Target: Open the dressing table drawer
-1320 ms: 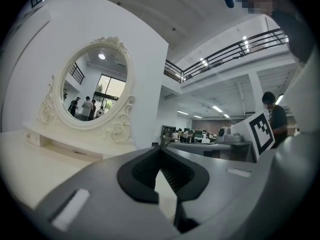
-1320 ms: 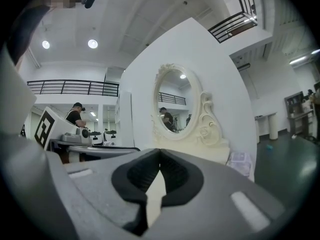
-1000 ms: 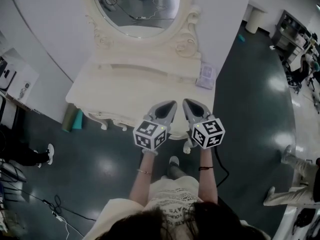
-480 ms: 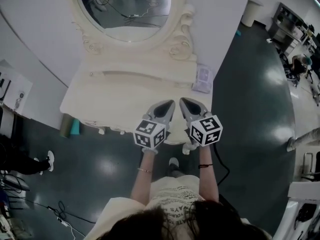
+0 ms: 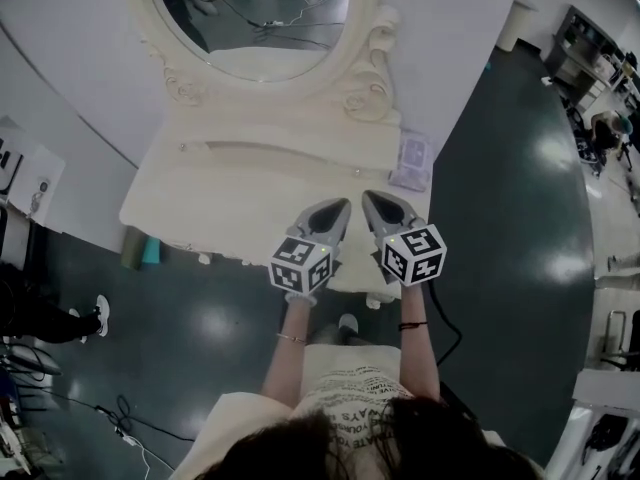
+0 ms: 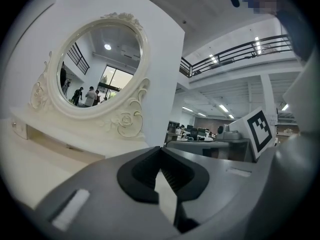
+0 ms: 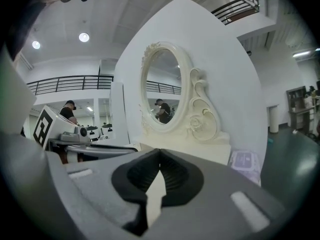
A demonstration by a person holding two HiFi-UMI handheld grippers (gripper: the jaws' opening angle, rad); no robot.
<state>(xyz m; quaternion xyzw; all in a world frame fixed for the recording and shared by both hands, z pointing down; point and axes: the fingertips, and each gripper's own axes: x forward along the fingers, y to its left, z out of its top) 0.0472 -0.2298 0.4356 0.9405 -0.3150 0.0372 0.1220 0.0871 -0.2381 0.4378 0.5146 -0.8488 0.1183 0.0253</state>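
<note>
The cream dressing table (image 5: 200, 203) stands against a white wall panel, with an oval mirror (image 5: 255, 13) above a raised back ledge (image 5: 270, 150). Its front apron is hidden under the tabletop in the head view, so no drawer front shows there. My left gripper (image 5: 343, 205) and right gripper (image 5: 367, 197) hover side by side over the front right part of the tabletop. They point toward the mirror and touch nothing. The left gripper (image 6: 160, 148) has its jaws shut and empty. The right gripper (image 7: 160, 151) is likewise shut with nothing held.
A pale pack of wipes (image 5: 413, 158) lies at the tabletop's right end, also seen in the right gripper view (image 7: 245, 161). On the dark floor, a teal object (image 5: 150, 252) stands by the table's left leg. A person's shoe (image 5: 100, 313) and cables (image 5: 120, 418) are at the left.
Both grippers have shifted together a little over the table's front right part and stay shut. The table and mirror now sit slightly further left in the head view.
</note>
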